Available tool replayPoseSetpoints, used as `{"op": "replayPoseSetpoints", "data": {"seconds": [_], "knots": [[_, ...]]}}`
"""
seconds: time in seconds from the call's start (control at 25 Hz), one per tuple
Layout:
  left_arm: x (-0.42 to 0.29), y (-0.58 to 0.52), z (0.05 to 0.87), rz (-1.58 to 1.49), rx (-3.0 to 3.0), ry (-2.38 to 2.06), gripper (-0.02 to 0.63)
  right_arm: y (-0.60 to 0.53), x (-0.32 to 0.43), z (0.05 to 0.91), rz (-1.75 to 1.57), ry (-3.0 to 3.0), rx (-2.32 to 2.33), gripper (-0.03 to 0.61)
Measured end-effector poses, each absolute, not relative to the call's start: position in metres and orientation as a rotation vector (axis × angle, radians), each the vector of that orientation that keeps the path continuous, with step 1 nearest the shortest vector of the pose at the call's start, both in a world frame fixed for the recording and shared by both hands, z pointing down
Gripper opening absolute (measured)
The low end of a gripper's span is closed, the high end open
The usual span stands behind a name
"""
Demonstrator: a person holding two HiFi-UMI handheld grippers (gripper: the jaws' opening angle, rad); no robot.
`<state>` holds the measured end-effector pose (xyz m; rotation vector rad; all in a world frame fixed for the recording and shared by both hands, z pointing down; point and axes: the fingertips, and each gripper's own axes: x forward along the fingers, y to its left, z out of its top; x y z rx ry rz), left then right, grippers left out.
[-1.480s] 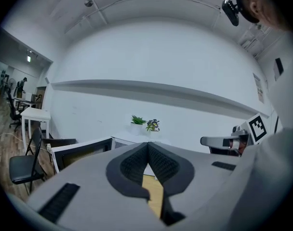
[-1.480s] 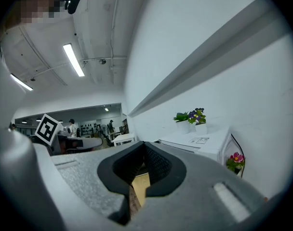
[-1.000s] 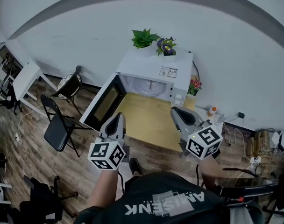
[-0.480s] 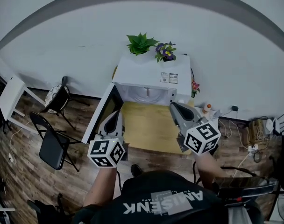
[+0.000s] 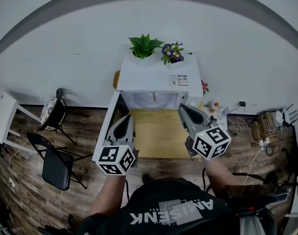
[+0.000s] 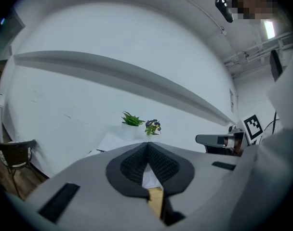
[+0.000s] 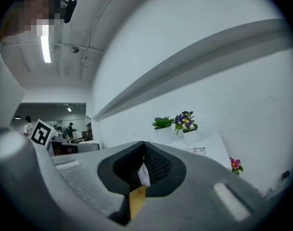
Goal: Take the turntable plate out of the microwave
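Both pairs of jaws are pressed together and empty: grey left gripper (image 5: 125, 124) and grey right gripper (image 5: 187, 114) hover above the pale wooden table's (image 5: 156, 141) near edge. The round turntable plate (image 5: 152, 101) sits inside the open white microwave (image 5: 156, 75) at the far edge. Jaws left closed would likely shove or chip it.

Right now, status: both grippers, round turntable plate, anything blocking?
Left gripper shut, empty; right gripper shut, empty. White microwave with door open; turntable plate inside too dim to confirm. Nothing seen blocking the cavity.
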<state>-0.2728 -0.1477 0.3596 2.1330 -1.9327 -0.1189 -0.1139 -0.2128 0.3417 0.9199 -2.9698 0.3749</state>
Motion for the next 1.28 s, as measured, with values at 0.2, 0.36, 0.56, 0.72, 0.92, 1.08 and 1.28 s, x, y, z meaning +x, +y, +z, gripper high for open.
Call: {"op": "replayPoseSetpoints", "data": {"seconds": [0.2, 0.36, 0.56, 0.72, 0.92, 1.08, 1.28], "knots": [[-0.298, -0.155, 0.371, -0.133, 2.109, -1.922, 0.002, -0.216, -0.128, 0.348, 0.373, -2.967, 1.038, 0.003], [-0.306, -0.161, 0.385, -0.106, 2.129, -1.883, 0.003, -0.216, -0.138, 0.366, 0.419, -2.917, 1.084, 0.003], [-0.311, -0.171, 0.404, -0.133, 2.092, -1.826, 0.003, -0.224, -0.145, 0.383, 0.437, -2.881, 1.073, 0.017], [-0.316, -0.185, 0.428, -0.134, 2.019, -1.804, 0.003, -0.240, -0.150, 0.409, 0.529, -2.854, 1.066, 0.017], [-0.315, -0.199, 0.467, -0.070, 1.941, -1.750, 0.079, -0.260, -0.159, 0.448, 0.620, -2.826, 1.034, 0.028], [-0.312, -0.217, 0.498, -0.089, 1.848, -1.681, 0.137, -0.280, -0.163, 0.479, 0.601, -2.778, 1.028, 0.041], [-0.307, -0.233, 0.535, -0.043, 1.793, -1.656, 0.141, -0.299, -0.164, 0.520, 0.744, -2.713, 1.025, 0.109]]}}
